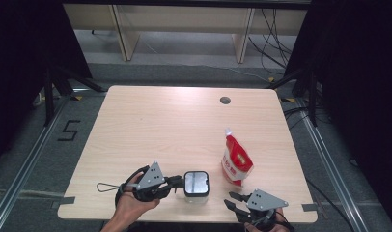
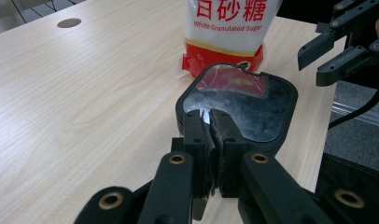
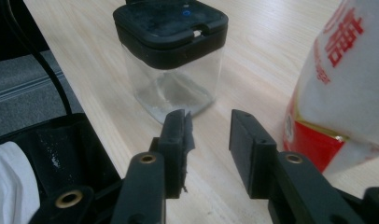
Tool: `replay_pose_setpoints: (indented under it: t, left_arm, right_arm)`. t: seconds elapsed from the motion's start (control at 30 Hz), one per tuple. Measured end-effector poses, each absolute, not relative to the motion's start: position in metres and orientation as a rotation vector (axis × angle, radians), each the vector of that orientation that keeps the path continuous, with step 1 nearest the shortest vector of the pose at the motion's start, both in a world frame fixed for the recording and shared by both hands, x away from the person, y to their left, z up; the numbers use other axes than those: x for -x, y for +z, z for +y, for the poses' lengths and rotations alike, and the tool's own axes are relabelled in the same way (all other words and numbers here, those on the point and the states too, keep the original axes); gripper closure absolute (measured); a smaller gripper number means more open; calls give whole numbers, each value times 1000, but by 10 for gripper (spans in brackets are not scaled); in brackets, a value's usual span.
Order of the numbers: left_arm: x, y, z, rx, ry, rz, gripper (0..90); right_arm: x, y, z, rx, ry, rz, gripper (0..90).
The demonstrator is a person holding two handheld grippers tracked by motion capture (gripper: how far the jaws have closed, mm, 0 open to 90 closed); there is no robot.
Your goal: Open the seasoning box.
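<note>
A clear square container with a black lid stands near the table's front edge. My left gripper reaches it from the left. In the left gripper view its jaws are pressed together on the near rim of the lid. A red and white bag of sugar stands upright just right of the container. My right gripper hovers at the front edge, below the bag, open with nothing between its fingers. The right gripper view has the container ahead of the jaws and the bag at the right.
The wooden table has a round cable hole at the back right. Its front edge lies close under both hands. Shelving and cables stand on the floor beyond the far edge.
</note>
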State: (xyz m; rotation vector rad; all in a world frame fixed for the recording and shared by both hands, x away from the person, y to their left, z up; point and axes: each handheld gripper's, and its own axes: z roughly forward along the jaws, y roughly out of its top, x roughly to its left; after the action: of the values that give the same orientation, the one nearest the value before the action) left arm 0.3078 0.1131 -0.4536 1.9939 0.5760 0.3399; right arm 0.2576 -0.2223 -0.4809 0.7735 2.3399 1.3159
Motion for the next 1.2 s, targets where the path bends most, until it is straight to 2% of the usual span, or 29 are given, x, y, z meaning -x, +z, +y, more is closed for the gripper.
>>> replay_pose_setpoints:
  t: [0.13, 0.7, 1.2]
  left_arm:
    - [-308, -454, 113, -1997, 357, 549, 845]
    - [-307, -455, 114, -1994, 356, 563, 853]
    - [-307, -455, 113, -1991, 356, 547, 874]
  right_arm:
    - [-261, -480, -215, -753, 1354, 2338, 747]
    - [-272, -479, -192, -683, 1381, 2366, 876]
    - [-276, -478, -183, -685, 1384, 2379, 891]
